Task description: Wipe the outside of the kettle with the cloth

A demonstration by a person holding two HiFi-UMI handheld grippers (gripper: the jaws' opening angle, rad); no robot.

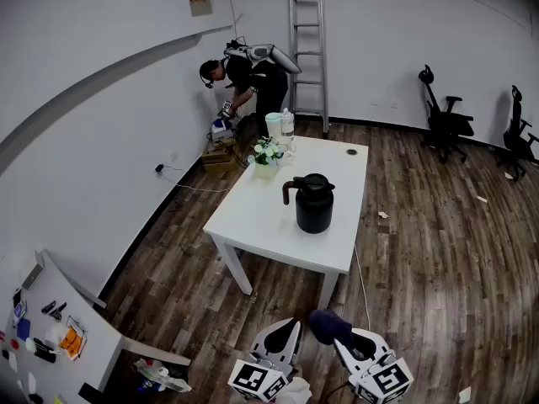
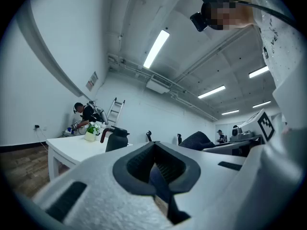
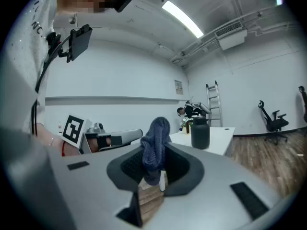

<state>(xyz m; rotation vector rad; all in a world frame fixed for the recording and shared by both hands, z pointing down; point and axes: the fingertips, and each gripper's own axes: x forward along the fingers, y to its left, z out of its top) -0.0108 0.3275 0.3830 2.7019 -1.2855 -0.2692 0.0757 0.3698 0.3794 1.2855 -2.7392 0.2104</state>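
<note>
The right tongs (image 3: 152,170) pinch a dark blue cloth (image 3: 156,137), which stands bunched up above the jaws. The left tongs (image 2: 154,178) are closed on nothing. Well ahead, the matte black kettle (image 1: 314,203) stands upright on the white worktop (image 1: 257,217).

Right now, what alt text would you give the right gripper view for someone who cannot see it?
The right hand-held gripper is shut on a dark blue cloth, held up in the foreground. Beyond it a black kettle stands on a white table, with a ladder against the far wall.
</note>
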